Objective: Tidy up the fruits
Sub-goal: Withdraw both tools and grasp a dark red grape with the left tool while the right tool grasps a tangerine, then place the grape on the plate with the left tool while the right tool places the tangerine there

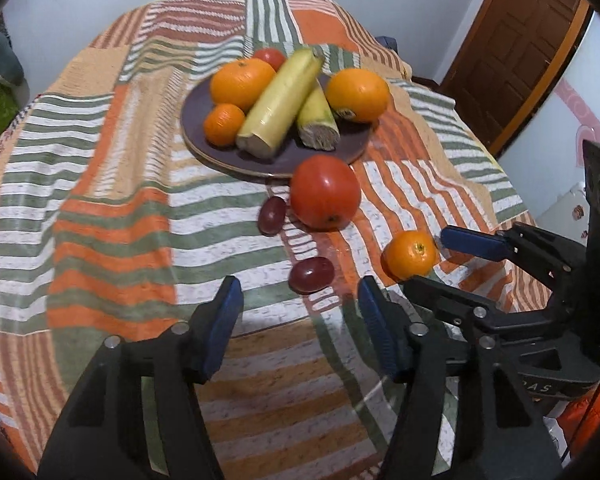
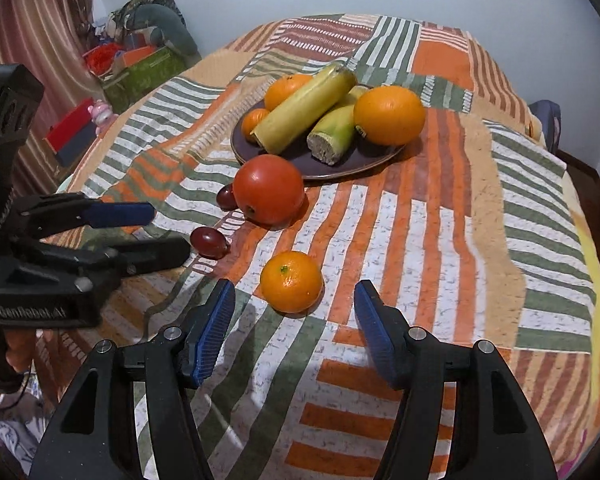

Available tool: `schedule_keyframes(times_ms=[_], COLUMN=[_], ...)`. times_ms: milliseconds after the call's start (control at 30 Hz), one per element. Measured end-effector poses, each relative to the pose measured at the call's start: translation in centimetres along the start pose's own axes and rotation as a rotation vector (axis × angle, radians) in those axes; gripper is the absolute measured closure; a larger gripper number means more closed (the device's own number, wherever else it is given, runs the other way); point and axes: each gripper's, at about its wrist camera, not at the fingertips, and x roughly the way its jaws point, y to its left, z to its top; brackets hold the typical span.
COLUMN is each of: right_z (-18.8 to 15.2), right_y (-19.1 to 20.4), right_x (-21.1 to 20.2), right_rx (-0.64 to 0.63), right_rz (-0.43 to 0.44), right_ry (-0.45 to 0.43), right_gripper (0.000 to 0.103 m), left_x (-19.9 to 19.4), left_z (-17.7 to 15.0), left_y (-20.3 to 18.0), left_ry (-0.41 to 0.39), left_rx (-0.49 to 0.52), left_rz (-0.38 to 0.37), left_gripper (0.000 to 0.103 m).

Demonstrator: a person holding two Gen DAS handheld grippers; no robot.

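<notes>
A dark plate [image 1: 352,148] [image 2: 380,158] holds two oranges, a small mandarin, two bananas and a red fruit at the back. On the cloth in front lie a tomato [image 1: 325,192] [image 2: 269,189], two dark grapes [image 1: 311,274] [image 1: 272,214] [image 2: 209,242] and a loose mandarin [image 1: 410,255] [image 2: 291,286]. My left gripper [image 1: 298,326] is open and empty, just short of the near grape. My right gripper [image 2: 296,330] is open and empty, just short of the loose mandarin. Each gripper shows in the other's view, the right one [image 1: 432,256] and the left one [image 2: 168,234].
The table wears a striped patchwork cloth [image 1: 100,216] [image 2: 460,240]. Boxes and cushions [image 2: 140,60] stand beyond its left edge, a wooden door [image 1: 516,48] beyond its right. A chair back [image 2: 546,120] shows at the far right edge.
</notes>
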Motion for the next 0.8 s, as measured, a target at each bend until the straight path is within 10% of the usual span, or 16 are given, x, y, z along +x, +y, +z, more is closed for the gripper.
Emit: schedule_keyframes(times_ms=[400,800], right_z=[-0.3,0.7], right_y=[0.0,-0.5], right_x=[0.9,-1.2], right_rx=[-0.024,-0.009], right_rz=[0.013,0.001], right_ry=[-0.001,-0.063], right_gripper=[0.071,0.071], left_x=[2.0,-0.2], left_z=[0.5,1.1], left_y=[-0.9,-0.2], left_ry=[0.008,-0.038], left_rx=[0.030,0.012], left_rz=[0.009,-0.004], left_gripper=[0.077,0.077])
